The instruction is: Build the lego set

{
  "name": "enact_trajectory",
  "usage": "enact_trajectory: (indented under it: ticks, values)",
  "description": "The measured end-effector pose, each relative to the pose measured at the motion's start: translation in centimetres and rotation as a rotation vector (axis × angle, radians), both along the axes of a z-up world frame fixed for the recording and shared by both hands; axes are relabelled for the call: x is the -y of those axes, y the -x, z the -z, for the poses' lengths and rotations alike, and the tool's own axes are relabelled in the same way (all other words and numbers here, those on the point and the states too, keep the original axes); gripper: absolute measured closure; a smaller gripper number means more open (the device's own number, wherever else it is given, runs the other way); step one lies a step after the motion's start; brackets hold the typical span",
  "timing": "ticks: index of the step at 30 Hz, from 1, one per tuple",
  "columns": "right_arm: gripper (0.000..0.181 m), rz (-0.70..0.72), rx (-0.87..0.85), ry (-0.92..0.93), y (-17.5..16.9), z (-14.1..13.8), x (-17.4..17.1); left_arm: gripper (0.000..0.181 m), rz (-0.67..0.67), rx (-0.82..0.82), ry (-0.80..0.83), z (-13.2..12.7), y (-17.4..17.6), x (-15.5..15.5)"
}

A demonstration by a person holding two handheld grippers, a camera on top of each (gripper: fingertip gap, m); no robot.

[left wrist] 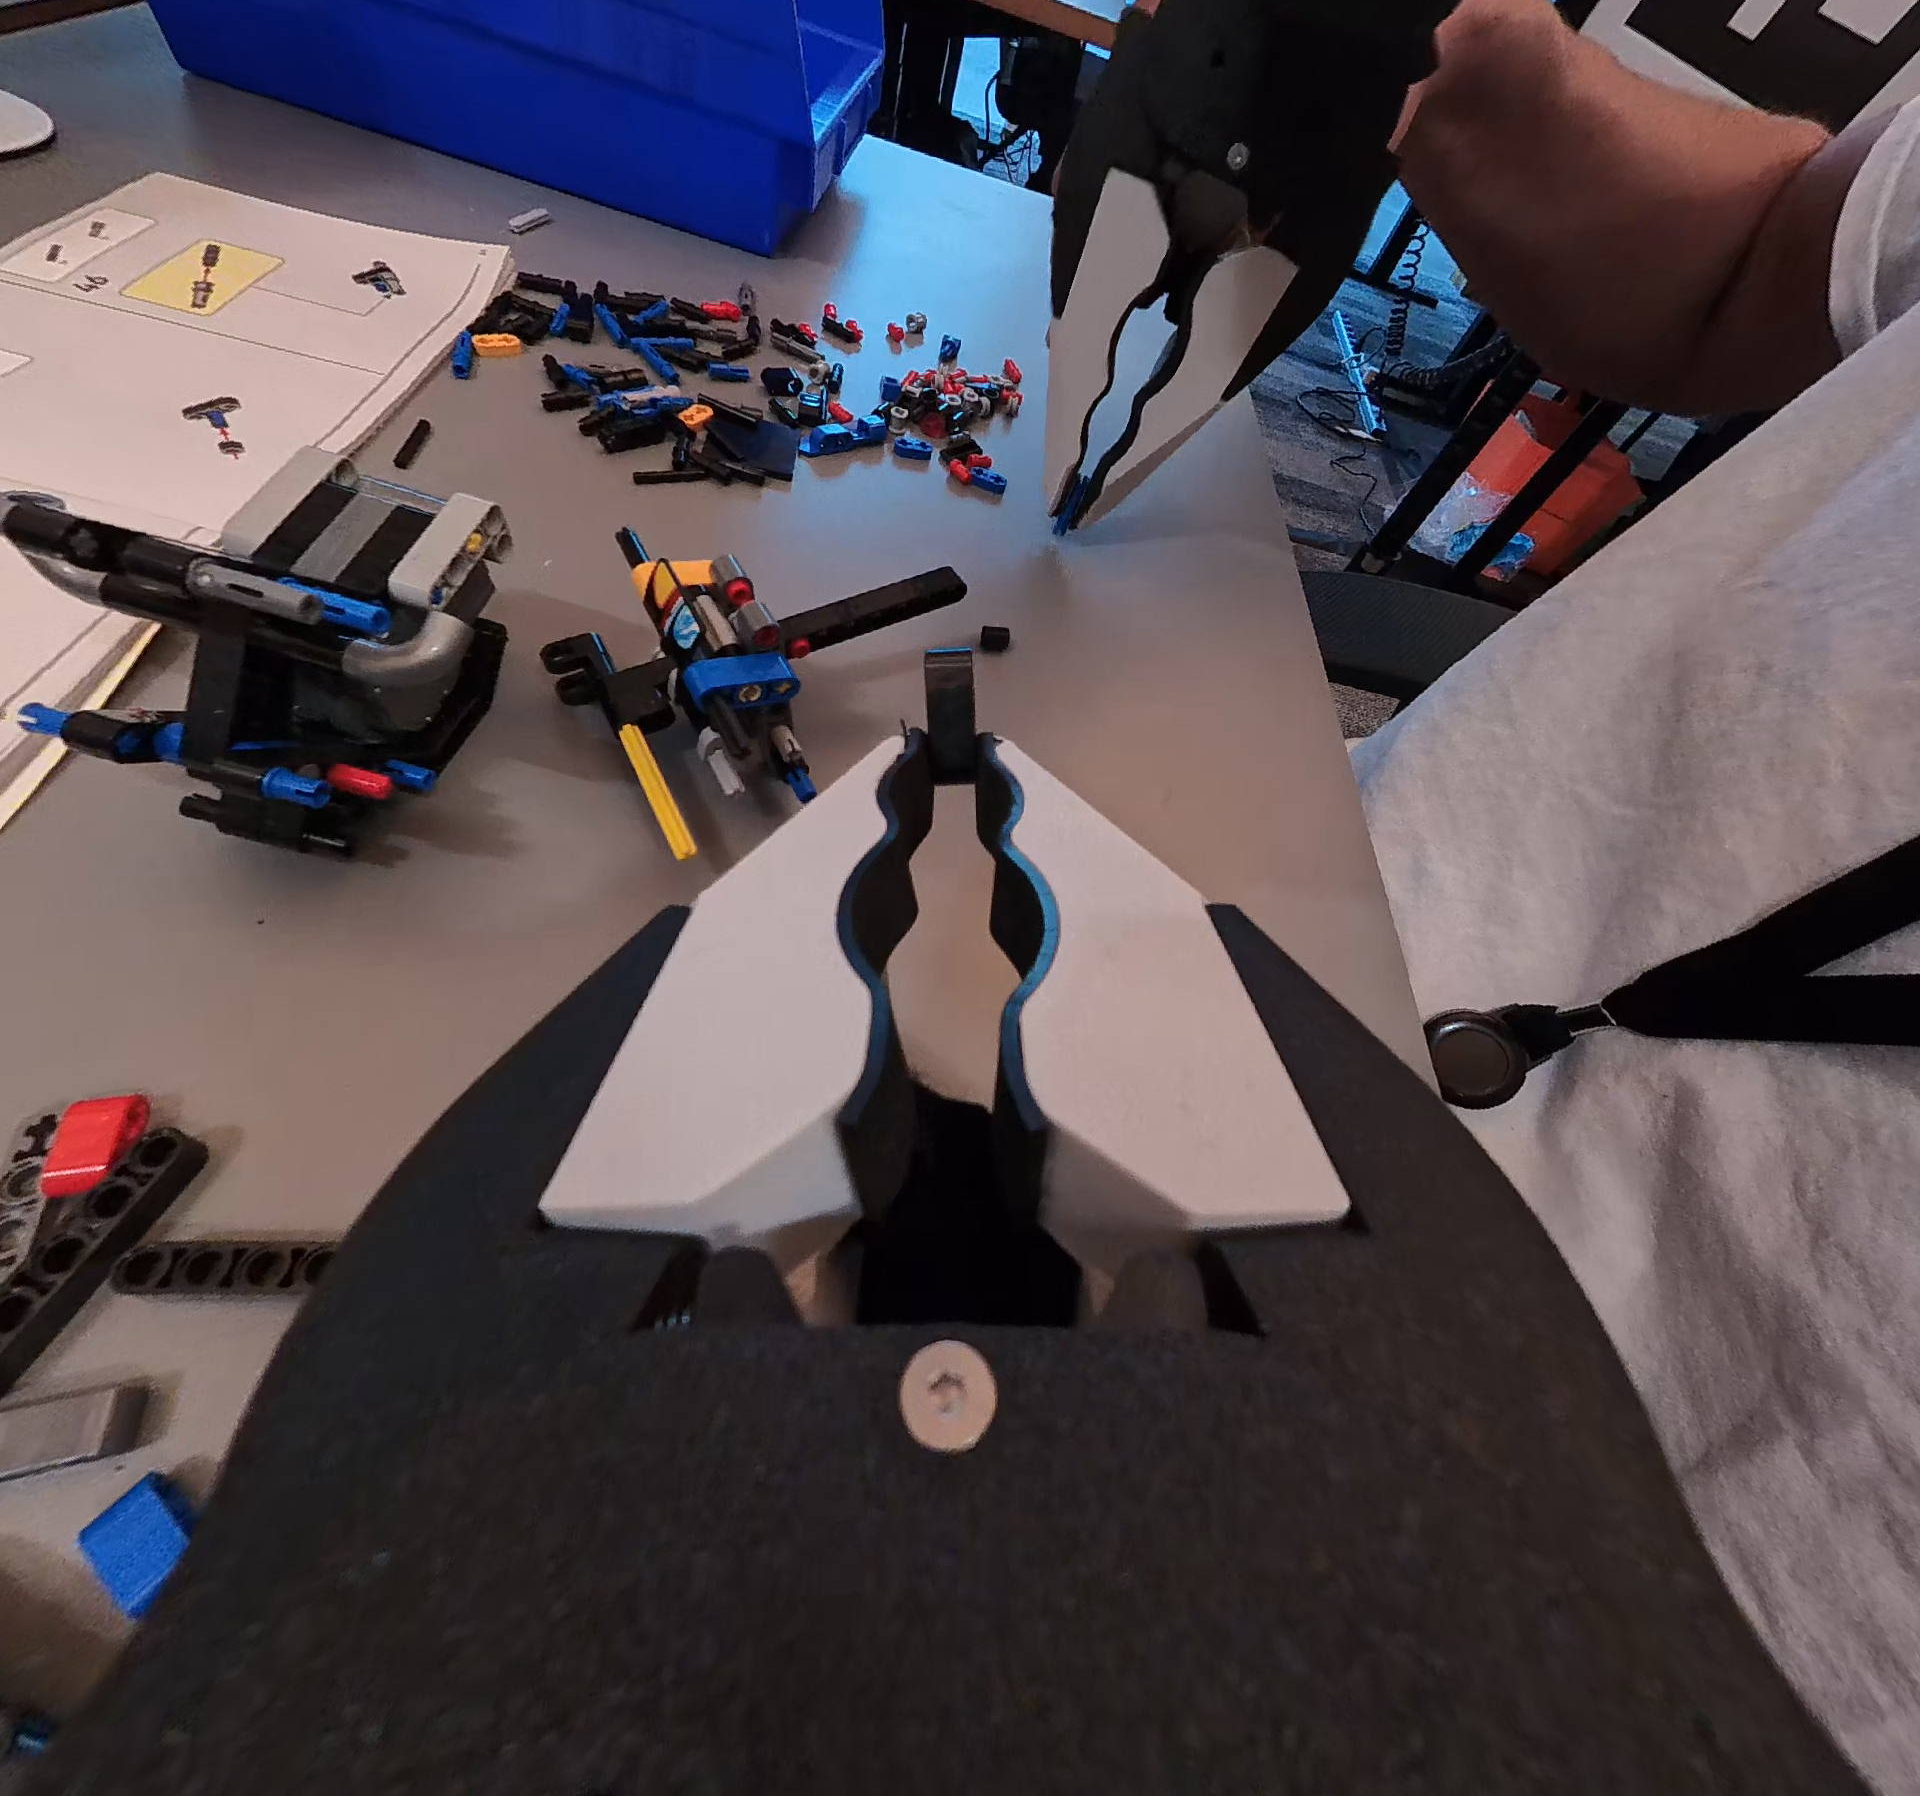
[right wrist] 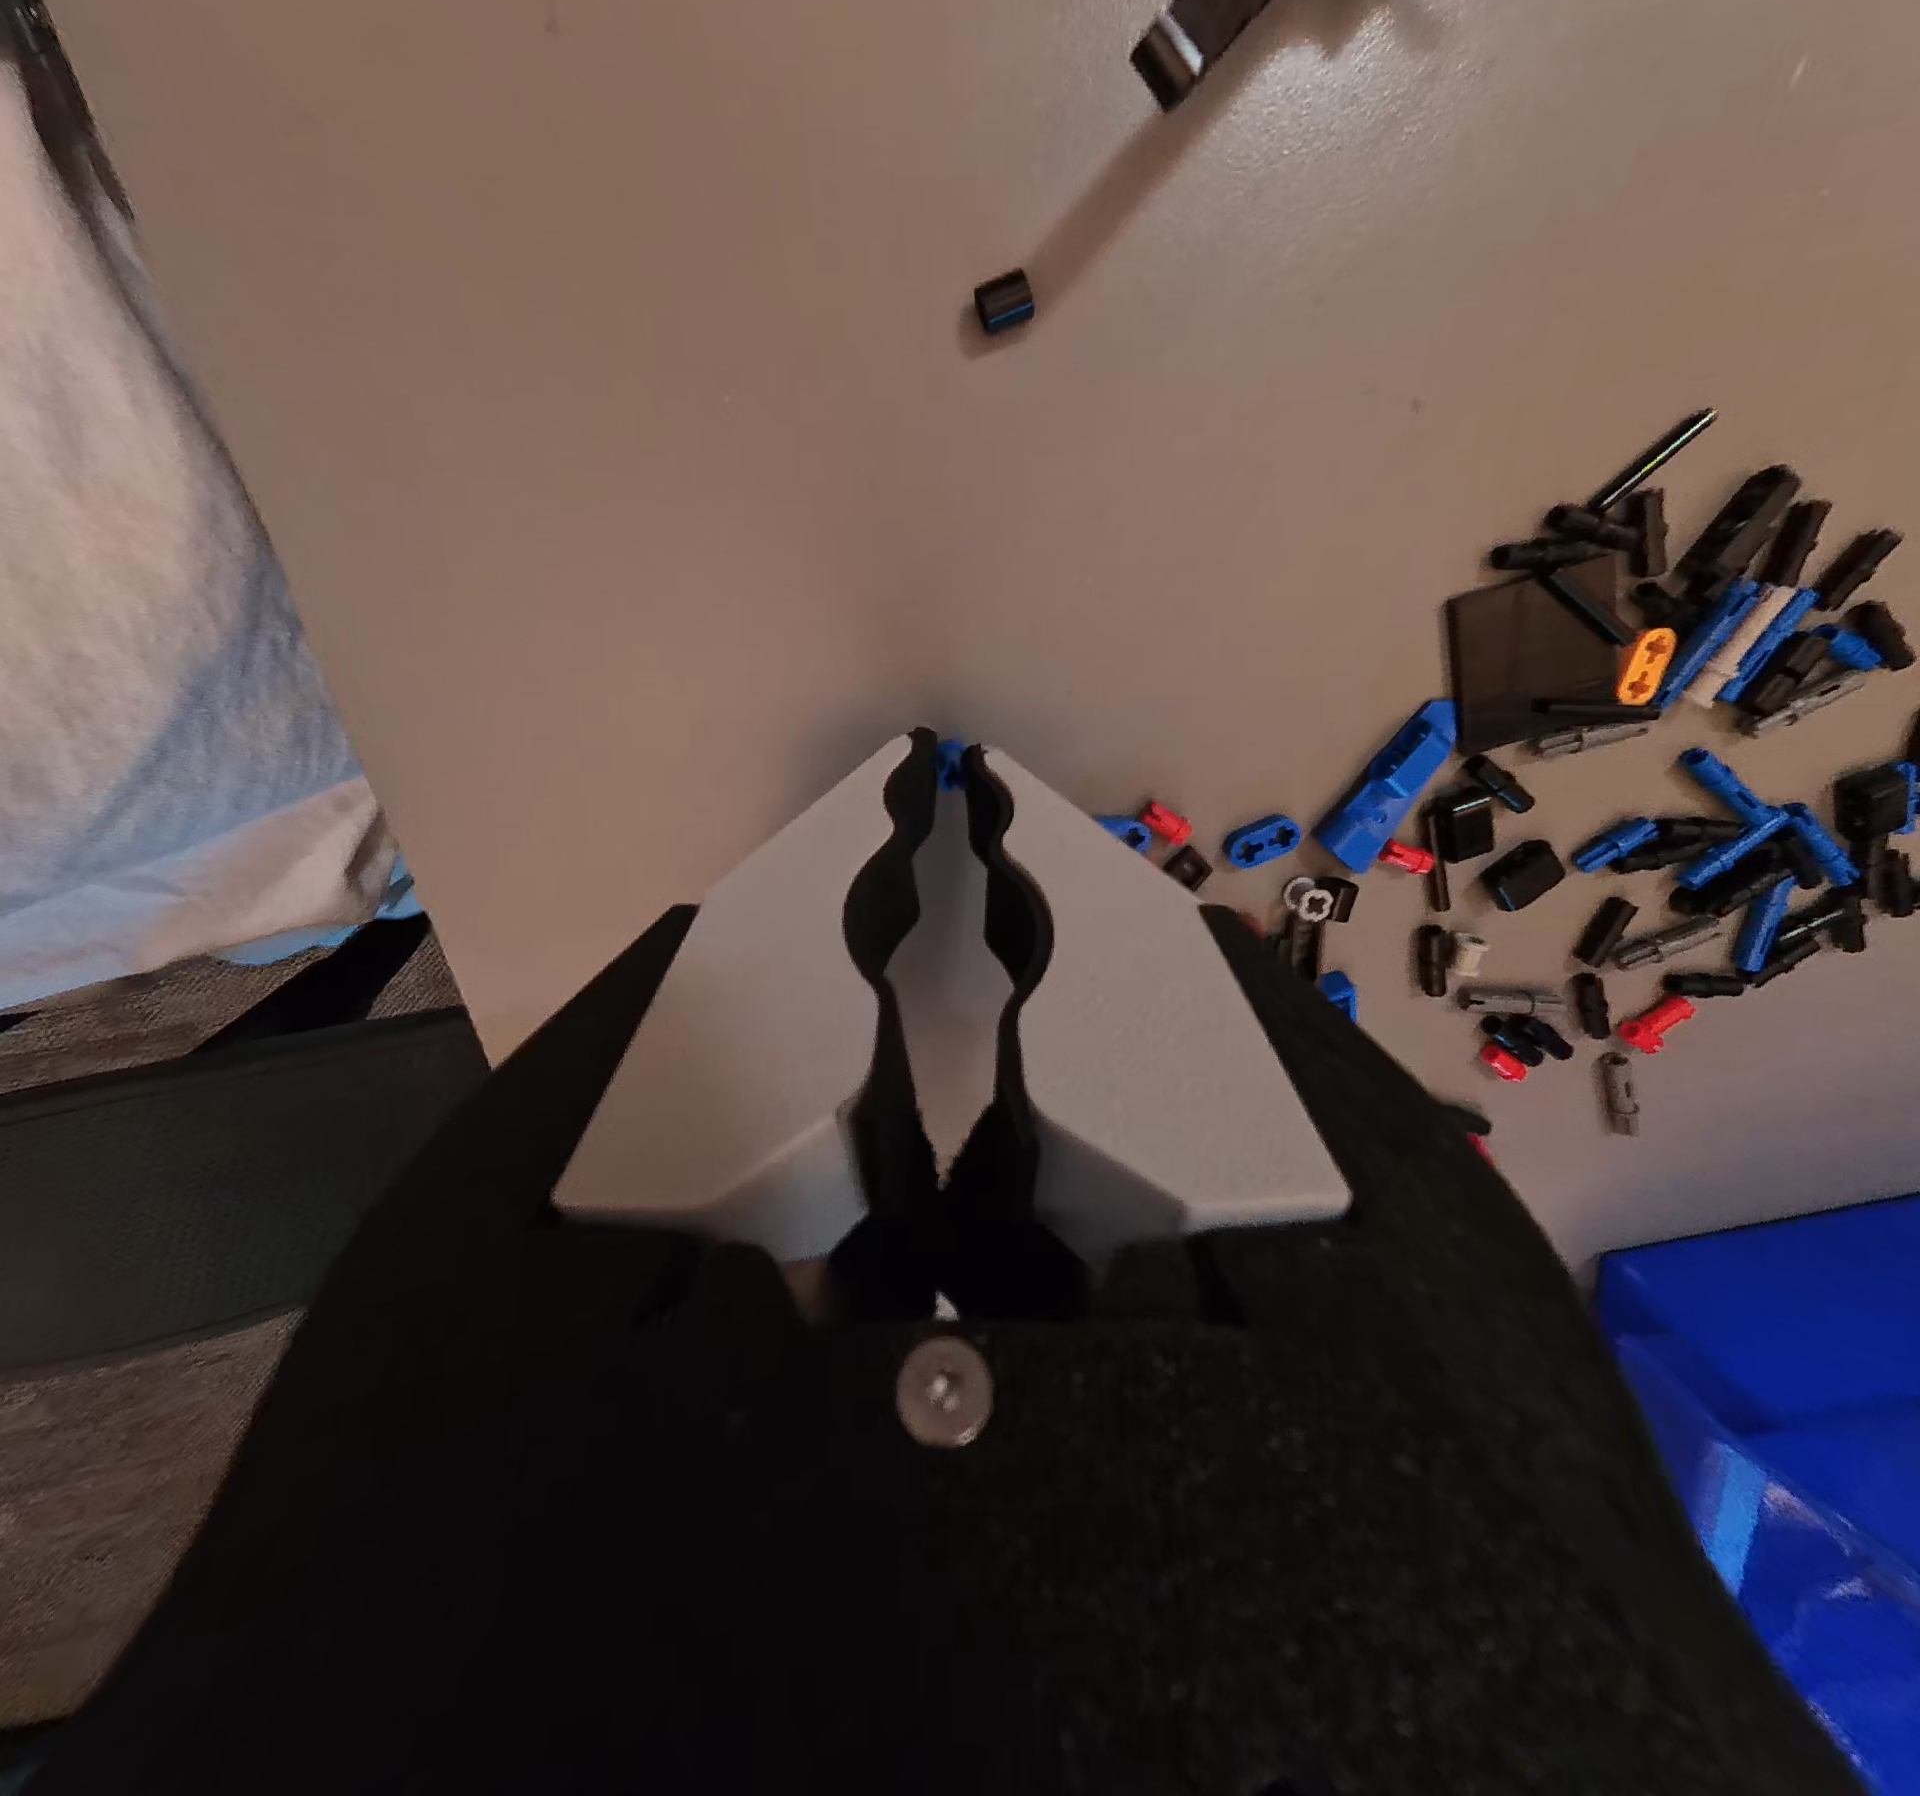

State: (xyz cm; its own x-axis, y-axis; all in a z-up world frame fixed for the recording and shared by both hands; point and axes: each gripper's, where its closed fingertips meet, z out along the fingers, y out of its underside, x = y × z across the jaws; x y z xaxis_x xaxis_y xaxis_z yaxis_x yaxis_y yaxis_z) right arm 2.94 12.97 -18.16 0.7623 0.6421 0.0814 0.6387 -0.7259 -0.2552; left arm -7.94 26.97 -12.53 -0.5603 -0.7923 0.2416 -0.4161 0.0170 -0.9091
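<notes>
My left gripper (left wrist: 951, 754) is shut on a small black lego piece (left wrist: 948, 707) and holds it just above the grey table (left wrist: 1143, 707). My right gripper (right wrist: 948, 759) is shut on a small blue pin (right wrist: 950, 770), its tips down near the table; it also shows in the left wrist view (left wrist: 1070, 505). A half-built black, blue and orange assembly (left wrist: 717, 650) lies left of my left gripper. A larger grey and black model (left wrist: 301, 634) stands farther left. A pile of loose small parts (left wrist: 748, 385) lies behind; it shows in the right wrist view (right wrist: 1662, 759) too.
An open instruction booklet (left wrist: 208, 333) lies at the left. A blue bin (left wrist: 499, 11) stands at the back. A small black bush (right wrist: 1006, 304) lies alone on the table. Black beams and a red piece (left wrist: 94, 1175) lie near left. A person's torso (left wrist: 1662, 811) is at the right edge. About 20 cm separates my left fingertips from my right.
</notes>
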Motion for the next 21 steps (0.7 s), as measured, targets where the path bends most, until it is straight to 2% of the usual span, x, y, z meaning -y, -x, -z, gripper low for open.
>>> enact_trajectory:
  ticks: [4, 6, 9, 11, 13, 17, 21]
  values:
    - [0.177, 0.004, -0.069, -0.197, 1.6, -2.7, -2.9, 0.175, -0.043, 0.02, -0.002, -0.2, -0.3, -0.5]
    - [0.177, -0.003, -0.199, -0.349, 4.6, -4.8, -5.0, 0.175, -0.067, 0.047, 0.014, -0.7, -0.5, -0.6]
    - [0.177, 0.017, -0.21, -0.653, 7.6, -8.0, -9.6, 0.175, -0.097, 0.063, 0.075, -1.4, -0.8, -0.7]
    - [0.177, 0.113, -0.278, -0.855, 9.4, -10.3, -12.3, 0.175, -0.124, 0.072, 0.113, -1.8, -1.0, -1.0]
    - [0.177, 0.219, -0.312, -0.971, 10.1, -10.7, -14.0, 0.175, -0.159, 0.084, 0.137, -2.1, -1.2, -1.4]
    - [0.177, 0.378, -0.353, -1.073, 10.5, -10.2, -15.7, 0.175, -0.212, 0.129, 0.187, -3.0, -1.3, -1.7]
    - [0.177, 0.462, -0.401, -1.129, 10.3, -10.9, -16.2, 0.175, -0.259, 0.158, 0.195, -3.4, -1.5, -1.6]
